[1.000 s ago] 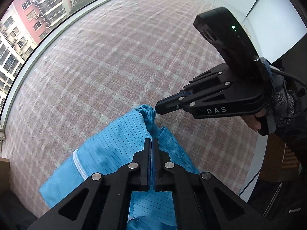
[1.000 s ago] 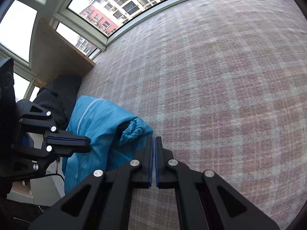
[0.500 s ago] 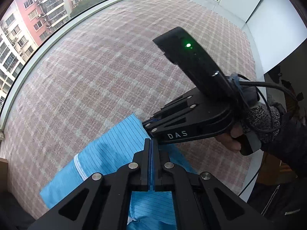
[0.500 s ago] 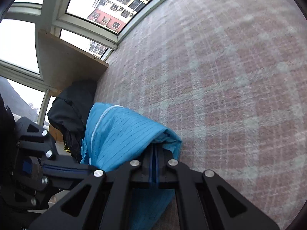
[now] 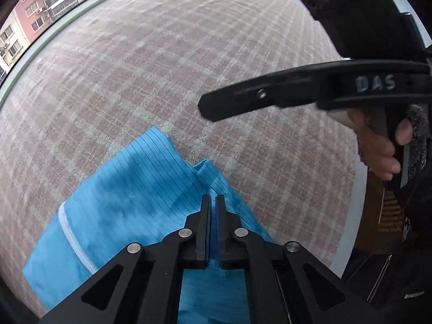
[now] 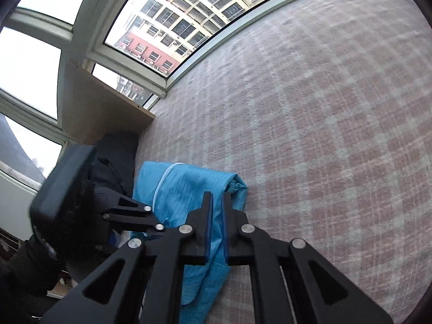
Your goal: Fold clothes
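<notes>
**Blue garment on plaid cover, both claws present**

We list one blue garment with thin dark stripes and a white zip, lying partly folded on the pink plaid cover, at its near edge.

Left claw: we hold it low over the garment, jaws pinched narrow with blue cloth showing in the slit between them; we read it as gripping the garment.

Right claw: jaws a little apart. The garment lies beneath and behind its tips; whether cloth sits between them we cannot tell. From the left wrist this claw hangs above the bare cover, beyond the garment and apart from it, with a hand on its grip.

Also noted: a dark bundle just beside the garment's far side, a window beyond.
</notes>
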Demonstrator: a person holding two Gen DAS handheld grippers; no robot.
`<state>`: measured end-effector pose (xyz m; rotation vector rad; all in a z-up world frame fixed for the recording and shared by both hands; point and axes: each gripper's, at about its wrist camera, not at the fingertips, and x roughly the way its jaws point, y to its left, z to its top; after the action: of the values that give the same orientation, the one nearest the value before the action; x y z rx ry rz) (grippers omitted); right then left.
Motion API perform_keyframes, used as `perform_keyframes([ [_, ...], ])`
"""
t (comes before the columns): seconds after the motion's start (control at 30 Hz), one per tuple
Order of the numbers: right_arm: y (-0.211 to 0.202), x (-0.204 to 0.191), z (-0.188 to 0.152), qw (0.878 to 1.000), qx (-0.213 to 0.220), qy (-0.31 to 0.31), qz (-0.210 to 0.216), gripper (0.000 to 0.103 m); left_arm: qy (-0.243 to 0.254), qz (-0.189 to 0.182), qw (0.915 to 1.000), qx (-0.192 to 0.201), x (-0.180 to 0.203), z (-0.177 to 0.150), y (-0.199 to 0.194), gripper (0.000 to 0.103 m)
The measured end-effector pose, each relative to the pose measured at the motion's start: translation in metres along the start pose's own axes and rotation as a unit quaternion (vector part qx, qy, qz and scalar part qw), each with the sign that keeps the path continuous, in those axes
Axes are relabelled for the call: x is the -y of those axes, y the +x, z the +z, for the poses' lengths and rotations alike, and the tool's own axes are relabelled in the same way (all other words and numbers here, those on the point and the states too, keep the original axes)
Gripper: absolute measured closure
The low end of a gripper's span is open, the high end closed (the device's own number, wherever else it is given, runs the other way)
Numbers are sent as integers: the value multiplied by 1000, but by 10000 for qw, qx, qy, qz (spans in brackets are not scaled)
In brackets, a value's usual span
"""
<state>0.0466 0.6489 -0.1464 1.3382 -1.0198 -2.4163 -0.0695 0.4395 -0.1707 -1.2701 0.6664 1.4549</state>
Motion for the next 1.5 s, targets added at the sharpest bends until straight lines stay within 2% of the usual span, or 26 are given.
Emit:
perform_keyframes([
  [0.03, 6, -6, 0, 10000, -45, -48, -17, 96, -5, 10, 9999, 146, 2, -4, -15, 91],
  [0.1, 20, -16, 1, 9998, -145, -134, -42, 96, -103, 188, 9986, 480, -3, -26, -55, 80],
  [0.13, 31, -20, 0, 9994, -236, -194, -142, 96, -161, 292, 9973, 651, -7, -38, -75, 78],
  [0.2, 55, -22, -4, 9964, -497, -341, -604, 96, -453, 711, 9925, 887, -29, -71, -104, 78],
  [0.23, 66, -18, -8, 9928, -665, -359, -926, 97, -622, 928, 9893, 939, -43, -89, -114, 78],
  [0.3, 72, -15, -15, 9905, -764, -247, -1115, 97, -993, 1255, 9827, 929, -73, -126, -119, 78],
  [0.43, 38, -47, -32, 9877, -461, -570, -1380, 96, -1401, 1300, 9787, 747, -103, -185, -110, 78],
  [0.5, 19, -63, -51, 9873, -301, -601, -1440, 96, -1425, 1160, 9801, 752, -104, -199, -100, 78],
  [0.6, 18, -77, -69, 9875, -247, -533, -1464, 95, -1435, 854, 9816, 924, -95, -211, -113, 78],
  [0.7, 24, -89, -84, 9878, -232, -443, -1475, 90, -1232, 670, 9834, 1153, -92, -199, -110, 78],
  [0.8, 29, -100, -100, 9880, -217, -352, -1486, 89, -915, 639, 9870, 1159, -91, -179, -92, 78],
  [0.9, 36, -108, -115, 9881, -241, -231, -1499, 89, -862, 543, 9917, 780, -99, -173, -56, 78],
  [0.97, 52, -100, -125, 9866, -521, -119, -1543, 89, -863, 526, 9941, 396, -103, -182, -26, 78],
  [1.0, 57, -96, -130, 9851, -664, -78, -1584, 89, -741, 570, 9947, 432, -101, -187, -20, 77],
  [1.07, 56, -94, -136, 9828, -774, -8, -1677, 89, -672, 611, 9952, 360, -97, -189, -26, 78],
  [1.13, 34, -103, -132, 9872, -462, 16, -1527, 89, -709, 596, 9938, 615, -90, -188, -52, 78],
  [1.23, 9, -120, -126, 9889, -248, -116, -1458, 88, -273, 383, 9932, 1065, -52, -183, -95, 78],
  [1.3, 9, -124, -125, 9879, -208, -162, -1530, 87, 166, 50, 9937, 1105, -17, -177, -103, 77],
  [1.4, 13, -126, -126, 9862, -146, -170, -1640, 87, 715, -431, 9926, 881, 24, -166, -87, 77],
  [1.5, 17, -128, -126, 9844, -85, -178, -1749, 87, 911, -550, 9930, 506, 40, -164, -50, 77],
])
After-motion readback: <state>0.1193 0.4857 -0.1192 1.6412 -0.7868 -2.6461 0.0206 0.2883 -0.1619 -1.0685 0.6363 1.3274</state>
